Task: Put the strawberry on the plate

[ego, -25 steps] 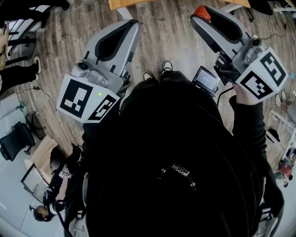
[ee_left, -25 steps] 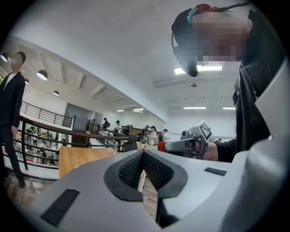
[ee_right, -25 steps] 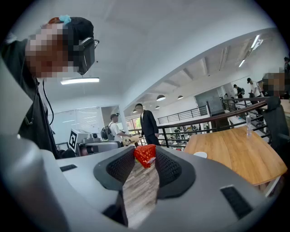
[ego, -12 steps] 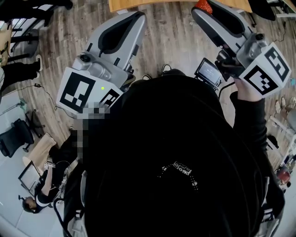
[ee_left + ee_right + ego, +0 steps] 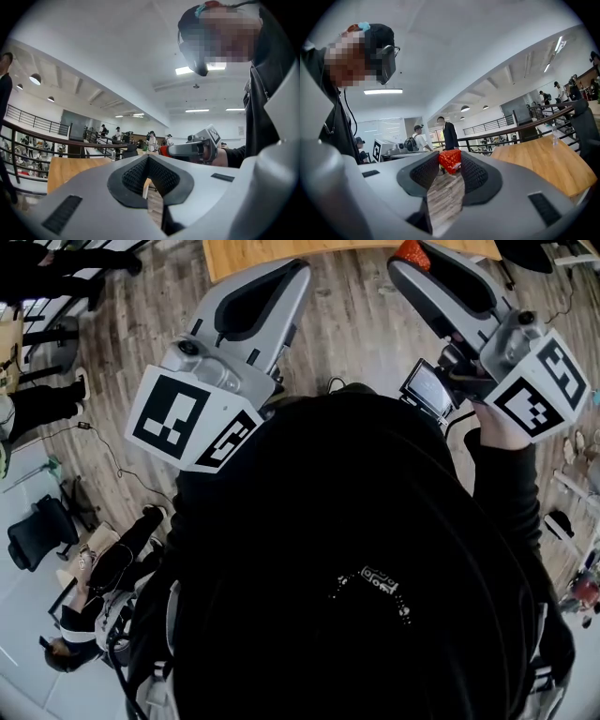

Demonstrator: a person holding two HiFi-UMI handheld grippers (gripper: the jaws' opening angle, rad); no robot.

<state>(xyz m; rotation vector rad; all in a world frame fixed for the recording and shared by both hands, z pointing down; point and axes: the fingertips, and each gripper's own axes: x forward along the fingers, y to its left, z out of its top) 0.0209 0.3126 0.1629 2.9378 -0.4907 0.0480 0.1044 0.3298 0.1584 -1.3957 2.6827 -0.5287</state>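
Your right tool (image 5: 407,261), holding the strawberry (image 5: 450,161) tight, has moved closer to the worktop (image 5: 356,245), but no plate shows yet

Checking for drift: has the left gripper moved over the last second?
Yes. The left gripper went forward, up the picture; its tips are now nearer the wooden table.

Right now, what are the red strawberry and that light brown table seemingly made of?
The red dimpled strawberry in the right tool: probably plastic, slightly glossy, going by its even dimples. The light brown table: wood or veneer, matte, with faint grain streaks.
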